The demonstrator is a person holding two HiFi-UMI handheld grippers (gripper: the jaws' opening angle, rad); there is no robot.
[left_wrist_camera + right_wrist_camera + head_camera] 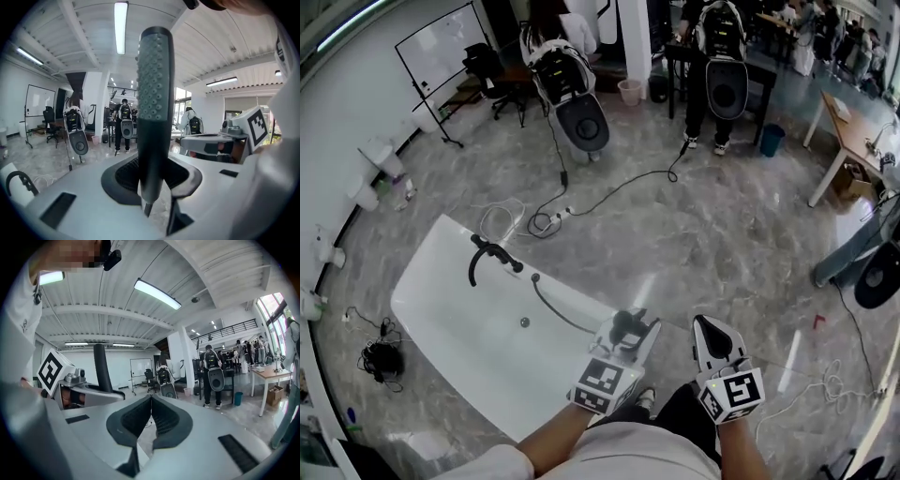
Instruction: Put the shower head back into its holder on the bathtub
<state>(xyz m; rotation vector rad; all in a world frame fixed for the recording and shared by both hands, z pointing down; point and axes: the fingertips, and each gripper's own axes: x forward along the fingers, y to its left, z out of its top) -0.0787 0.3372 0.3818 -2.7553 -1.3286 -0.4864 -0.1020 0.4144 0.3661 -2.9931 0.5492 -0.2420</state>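
Carrying stage of the task. The shower head is held upright, clamped low on its handle between the jaws of the left gripper, its nozzle face turned toward that gripper's camera. It is at the near right corner of the white bathtub, well apart from the black tap fitting on the tub's far rim, where the holder is judged to be. A dark hose runs across the tub floor from near the fitting to the head. The right gripper is just right of the left one, jaws together and nothing between them. For a clean return, the head should be brought left and far toward the fitting with the hose left slack inside the tub. The handle should be lined up with the cradle before lowering, and the clamp loosened only once the head is seated.
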